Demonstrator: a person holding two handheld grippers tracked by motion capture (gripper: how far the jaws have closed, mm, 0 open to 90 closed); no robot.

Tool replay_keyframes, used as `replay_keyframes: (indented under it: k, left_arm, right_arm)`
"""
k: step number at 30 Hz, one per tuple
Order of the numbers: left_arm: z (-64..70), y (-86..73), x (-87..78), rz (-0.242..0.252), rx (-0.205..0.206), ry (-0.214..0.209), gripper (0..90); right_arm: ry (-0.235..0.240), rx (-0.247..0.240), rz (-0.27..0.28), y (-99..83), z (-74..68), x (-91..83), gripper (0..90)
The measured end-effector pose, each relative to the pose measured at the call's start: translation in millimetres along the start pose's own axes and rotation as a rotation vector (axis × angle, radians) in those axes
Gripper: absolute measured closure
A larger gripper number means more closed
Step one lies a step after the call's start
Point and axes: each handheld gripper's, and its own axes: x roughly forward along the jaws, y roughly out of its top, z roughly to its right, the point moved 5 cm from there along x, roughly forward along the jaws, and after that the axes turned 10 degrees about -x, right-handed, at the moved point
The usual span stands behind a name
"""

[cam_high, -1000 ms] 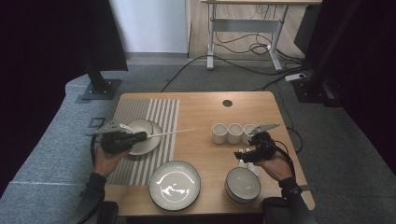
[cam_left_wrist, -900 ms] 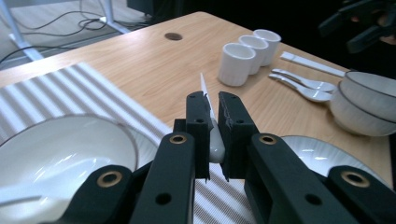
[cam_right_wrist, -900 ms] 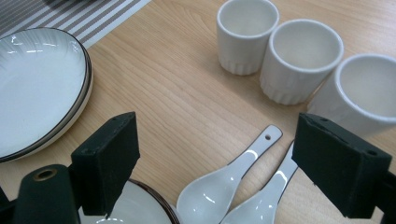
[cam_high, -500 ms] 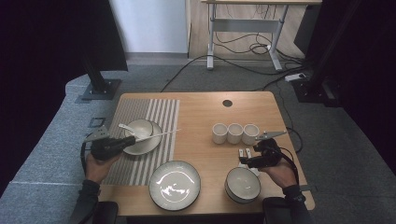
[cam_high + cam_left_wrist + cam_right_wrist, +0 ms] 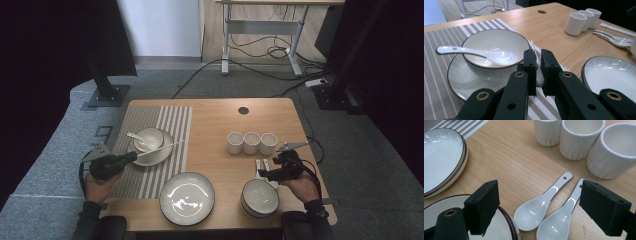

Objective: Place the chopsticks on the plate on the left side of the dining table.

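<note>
My left gripper (image 5: pixel 133 156) (image 5: pixel 537 58) is at the table's left, shut on a pair of white chopsticks (image 5: pixel 161 148) (image 5: pixel 533 45). The chopsticks reach right across the rim of a saucer (image 5: pixel 159 157) (image 5: pixel 461 80). On the saucer stands a white bowl (image 5: pixel 150 136) (image 5: pixel 496 41) with a white spoon (image 5: pixel 134 136) (image 5: pixel 486 53) in it. My right gripper (image 5: pixel 263 173) (image 5: pixel 544 203) stands open just over two white spoons (image 5: pixel 261 165) (image 5: pixel 541 206) that lie side by side on the wood.
Three white cups (image 5: pixel 251 142) (image 5: pixel 579 137) stand in a row behind the spoons. A stack of bowls (image 5: pixel 260 198) is near the front right edge and stacked plates (image 5: pixel 186 197) (image 5: pixel 439 152) sit front centre. A striped placemat (image 5: pixel 150 120) covers the left side.
My left gripper has drawn back to the left and toward the person, taking the chopsticks with it. My right gripper has shifted slightly nearer the front edge, by the spoons.
</note>
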Motion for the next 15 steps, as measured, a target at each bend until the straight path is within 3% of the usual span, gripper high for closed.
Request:
replay_keyframes:
  k: [15]
  left_arm:
    - [-11.0,-24.1,-3.8,-0.030,-0.019,0.000,83.5]
  right_arm:
    - [0.002,0.010,-0.010,-5.4,3.1,-2.4,17.4]
